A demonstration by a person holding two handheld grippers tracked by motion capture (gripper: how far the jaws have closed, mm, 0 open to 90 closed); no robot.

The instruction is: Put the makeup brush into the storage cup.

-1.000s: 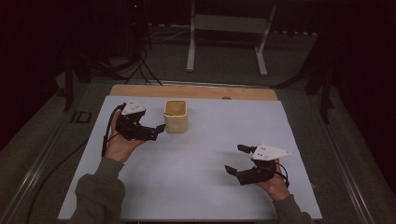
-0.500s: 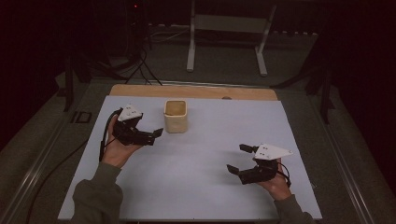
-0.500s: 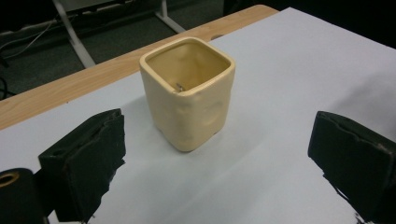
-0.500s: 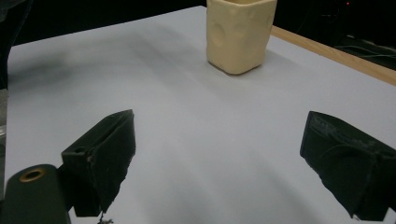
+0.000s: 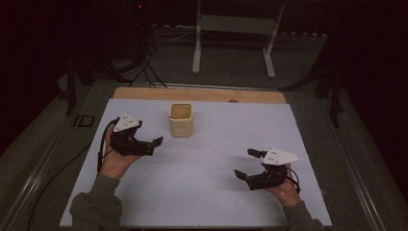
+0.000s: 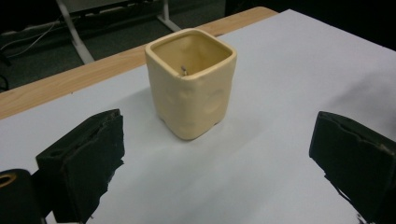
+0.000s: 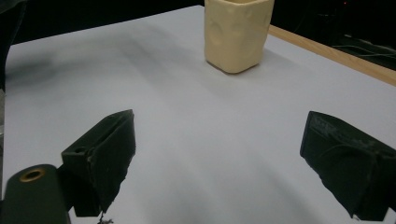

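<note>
We note the cream cup (image 6: 190, 83) upright on the white sheet (image 5: 207, 163), near the left gripper (image 5: 155, 144), jaws spread. A small pin-like object inside. Right gripper (image 5: 248, 163) spread, well apart.

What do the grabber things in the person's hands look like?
Each is black with two chunky black jaws. The left gripper and right gripper each carry a pale three-cornered plate on top with small dark dots. A black cable loops off the left one. The sleeves are olive green.
</note>
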